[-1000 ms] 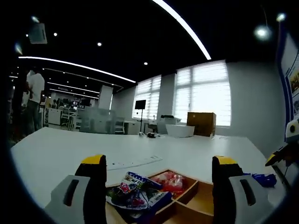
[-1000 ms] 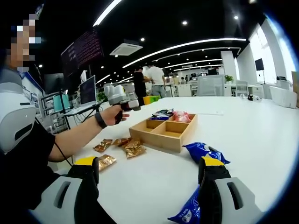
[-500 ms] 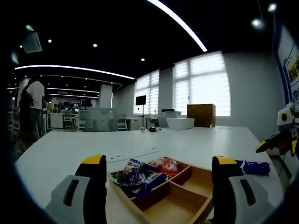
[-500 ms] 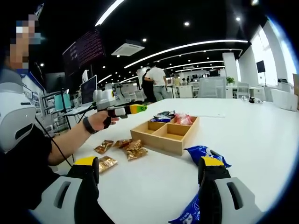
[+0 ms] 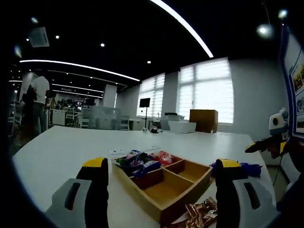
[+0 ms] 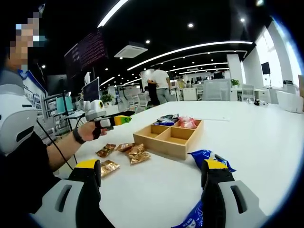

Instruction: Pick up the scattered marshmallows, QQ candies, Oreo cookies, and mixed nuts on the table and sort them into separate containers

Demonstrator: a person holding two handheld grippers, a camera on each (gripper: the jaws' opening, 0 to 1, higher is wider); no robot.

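You are hovering both grippers, left gripper (image 5: 161,190) and right gripper (image 6: 151,190), jaws spread and empty; the gold packets (image 6: 136,154) beside the wooden tray (image 6: 167,142) are likely light and crinkly, so pinch a crimped edge.

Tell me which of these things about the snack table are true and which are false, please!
1. The wooden tray has four compartments. True.
2. All the compartments hold snacks. False: two hold packets, and the two nearest the right tool look empty.
3. Gold packets lie on the table outside the tray. True.
4. The right tool is squeezing a blue packet. False: its jaws stand open with nothing between them, and the blue packet lies on the table.
5. The left tool holds nothing. True: its jaws are apart and empty.
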